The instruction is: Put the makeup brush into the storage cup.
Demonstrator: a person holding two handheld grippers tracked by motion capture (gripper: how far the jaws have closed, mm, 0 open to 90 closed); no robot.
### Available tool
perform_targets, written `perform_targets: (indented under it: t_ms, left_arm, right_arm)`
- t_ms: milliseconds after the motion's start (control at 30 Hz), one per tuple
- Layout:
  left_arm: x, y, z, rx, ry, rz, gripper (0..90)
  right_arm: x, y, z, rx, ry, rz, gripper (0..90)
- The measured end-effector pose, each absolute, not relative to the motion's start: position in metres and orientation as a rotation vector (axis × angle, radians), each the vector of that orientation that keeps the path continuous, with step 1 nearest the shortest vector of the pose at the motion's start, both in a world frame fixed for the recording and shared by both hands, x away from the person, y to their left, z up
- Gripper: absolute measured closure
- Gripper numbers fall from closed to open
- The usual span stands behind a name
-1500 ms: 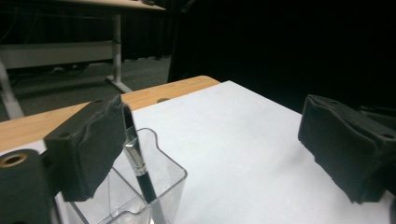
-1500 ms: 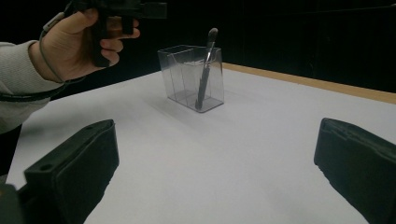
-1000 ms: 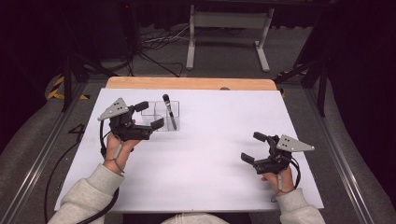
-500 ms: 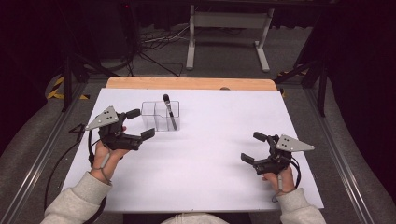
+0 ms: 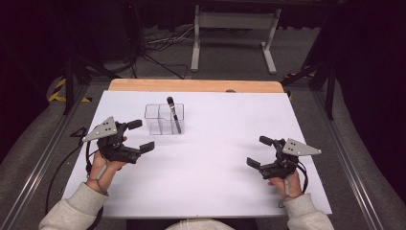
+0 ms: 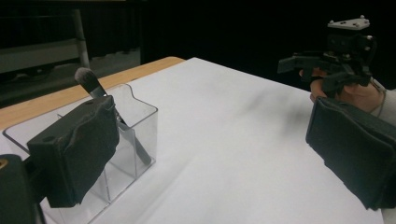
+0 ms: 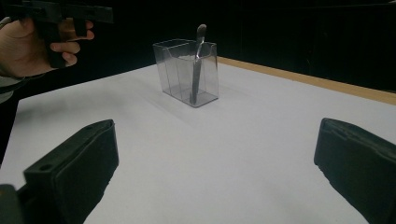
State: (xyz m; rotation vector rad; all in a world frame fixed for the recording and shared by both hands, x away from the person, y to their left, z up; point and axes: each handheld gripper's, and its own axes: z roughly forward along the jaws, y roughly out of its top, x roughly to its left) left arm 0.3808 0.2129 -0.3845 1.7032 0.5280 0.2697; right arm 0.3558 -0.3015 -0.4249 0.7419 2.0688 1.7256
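Standing tilted in the right-hand compartment of a clear organizer box (image 5: 164, 119) on the white counter (image 5: 206, 177) is a makeup brush (image 5: 173, 114), bristles up. Left gripper (image 5: 138, 136) hovers just left of the box, jaws spread, holding nothing. Right gripper (image 5: 260, 152) is well apart from the box, toward the counter's right side, jaws also spread and empty.
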Motion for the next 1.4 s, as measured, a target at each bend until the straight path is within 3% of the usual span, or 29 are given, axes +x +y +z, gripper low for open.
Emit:
perform_targets:
  t_ms: [1400]
  left_arm:
    - [0.366,0.218,-0.448,1.676,0.583,0.224,3.1]
  right_arm:
    - [0.352,-0.3,-0.437,0.716,2.073,1.733,0.2]
